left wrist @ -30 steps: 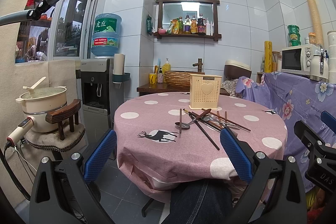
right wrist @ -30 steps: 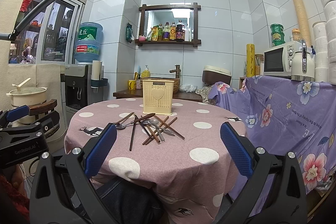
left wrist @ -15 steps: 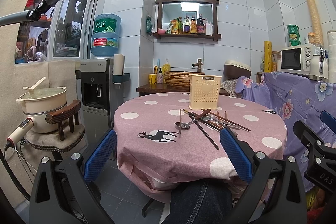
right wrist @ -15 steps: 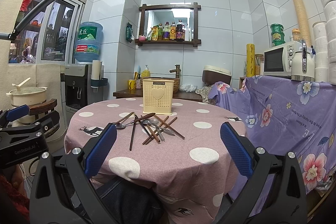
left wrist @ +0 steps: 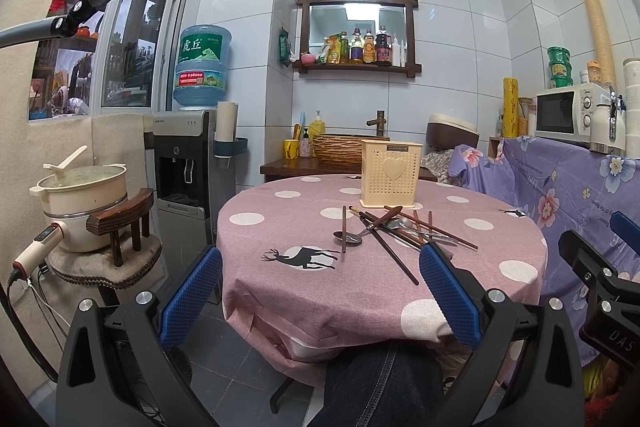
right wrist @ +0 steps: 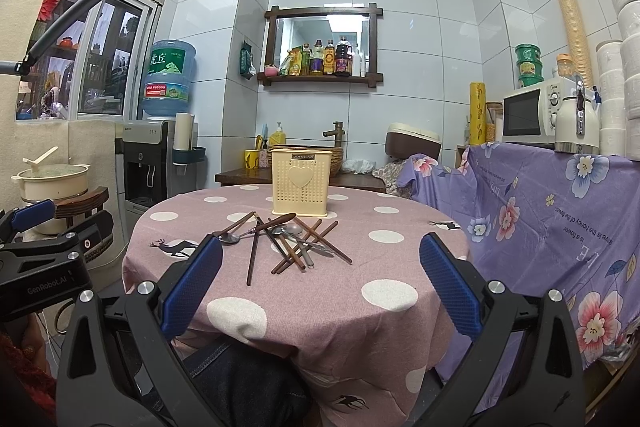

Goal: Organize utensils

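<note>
A heap of dark chopsticks and metal spoons (left wrist: 394,233) lies on the round pink dotted table (left wrist: 280,279); it also shows in the right wrist view (right wrist: 288,241). A cream perforated utensil holder (left wrist: 391,174) stands upright behind the heap, also seen from the right (right wrist: 302,183). My left gripper (left wrist: 320,293) is open and empty, held back from the table's near edge. My right gripper (right wrist: 320,291) is open and empty, also short of the heap.
A stool with a cream pot (left wrist: 86,199) stands left of the table, a water dispenser (left wrist: 188,163) behind it. A purple flowered cloth covers a counter (right wrist: 560,211) on the right with a microwave (right wrist: 536,115). A jeans-clad knee (left wrist: 384,383) is under the table edge.
</note>
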Available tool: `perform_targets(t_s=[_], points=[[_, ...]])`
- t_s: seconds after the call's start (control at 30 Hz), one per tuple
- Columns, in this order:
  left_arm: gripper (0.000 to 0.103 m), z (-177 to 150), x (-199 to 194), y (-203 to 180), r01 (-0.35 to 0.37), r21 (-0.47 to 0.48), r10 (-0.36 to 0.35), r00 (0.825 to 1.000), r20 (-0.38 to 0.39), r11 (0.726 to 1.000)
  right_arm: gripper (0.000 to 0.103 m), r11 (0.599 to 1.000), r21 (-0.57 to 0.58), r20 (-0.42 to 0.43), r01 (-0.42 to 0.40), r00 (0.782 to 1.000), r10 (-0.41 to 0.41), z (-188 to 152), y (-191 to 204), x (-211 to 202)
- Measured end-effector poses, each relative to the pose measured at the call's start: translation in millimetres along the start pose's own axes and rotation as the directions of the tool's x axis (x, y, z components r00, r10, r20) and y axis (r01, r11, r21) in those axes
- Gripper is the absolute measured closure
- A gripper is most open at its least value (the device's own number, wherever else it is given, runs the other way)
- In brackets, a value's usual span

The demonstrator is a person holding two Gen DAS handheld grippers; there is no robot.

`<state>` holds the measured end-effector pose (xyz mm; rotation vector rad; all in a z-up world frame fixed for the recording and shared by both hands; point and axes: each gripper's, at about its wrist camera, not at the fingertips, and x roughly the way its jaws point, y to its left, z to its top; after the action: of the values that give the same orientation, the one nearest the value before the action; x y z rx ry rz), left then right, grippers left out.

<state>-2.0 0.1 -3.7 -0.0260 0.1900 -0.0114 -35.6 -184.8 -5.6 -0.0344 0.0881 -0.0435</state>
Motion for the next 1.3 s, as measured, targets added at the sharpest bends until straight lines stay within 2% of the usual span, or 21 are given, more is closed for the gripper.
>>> perform_targets(t_s=[0.13,0.27,0.43,0.6,0.7,0.83,0.93,1.13,1.2,1.23,1.3], points=[[0.005,-2.7,4.9,2.1,0.013,-0.009,-0.013,1.000,-0.025,1.000,0.006,1.000,-0.005,-0.011,0.016,1.000,-0.016,-1.2,-1.5,3.8],[0.005,-4.2,25.5,3.5,0.026,-0.035,-0.030,0.994,-0.108,0.999,0.006,0.999,0.020,-0.070,0.044,0.997,-0.042,-5.4,-12.4,21.7],[0.005,-7.0,64.1,16.3,0.036,-0.050,-0.046,0.972,-0.229,0.998,0.006,0.995,0.030,-0.164,0.091,0.983,-0.085,-13.9,-25.6,50.8],[0.005,0.5,104.1,27.3,0.068,-0.028,-0.074,0.946,-0.315,0.997,0.006,0.993,0.026,-0.282,0.111,0.954,-0.099,-20.3,-34.8,89.0],[0.011,8.9,131.1,38.4,0.136,-0.076,-0.155,0.918,-0.365,0.988,0.006,0.993,0.023,-0.339,0.115,0.935,-0.100,-22.2,-39.5,116.4],[0.017,20.2,169.2,49.3,0.153,-0.127,-0.194,0.878,-0.437,0.980,0.006,0.994,0.018,-0.379,0.109,0.920,-0.094,-13.5,-42.2,151.6],[0.019,27.2,200.3,52.4,0.154,-0.142,-0.205,0.846,-0.493,0.978,0.006,0.998,0.037,-0.423,0.059,0.905,-0.038,-1.9,-44.9,186.1],[0.028,43.8,247.1,43.3,0.186,-0.120,-0.221,0.799,-0.559,0.975,0.007,0.995,0.077,-0.486,-0.056,0.870,0.086,22.2,-46.8,265.1],[0.031,46.7,261.0,38.3,0.193,-0.102,-0.216,0.784,-0.582,0.976,0.021,0.990,0.092,-0.523,-0.103,0.842,0.136,25.2,-42.3,293.2],[0.035,47.5,269.6,35.3,0.201,-0.104,-0.223,0.769,-0.599,0.974,0.024,0.986,0.113,-0.542,-0.127,0.823,0.168,26.1,-41.2,308.2],[0.037,48.4,287.5,31.3,0.215,-0.119,-0.240,0.730,-0.639,0.969,0.037,0.974,0.156,-0.579,-0.162,0.784,0.223,27.7,-39.0,334.1]])
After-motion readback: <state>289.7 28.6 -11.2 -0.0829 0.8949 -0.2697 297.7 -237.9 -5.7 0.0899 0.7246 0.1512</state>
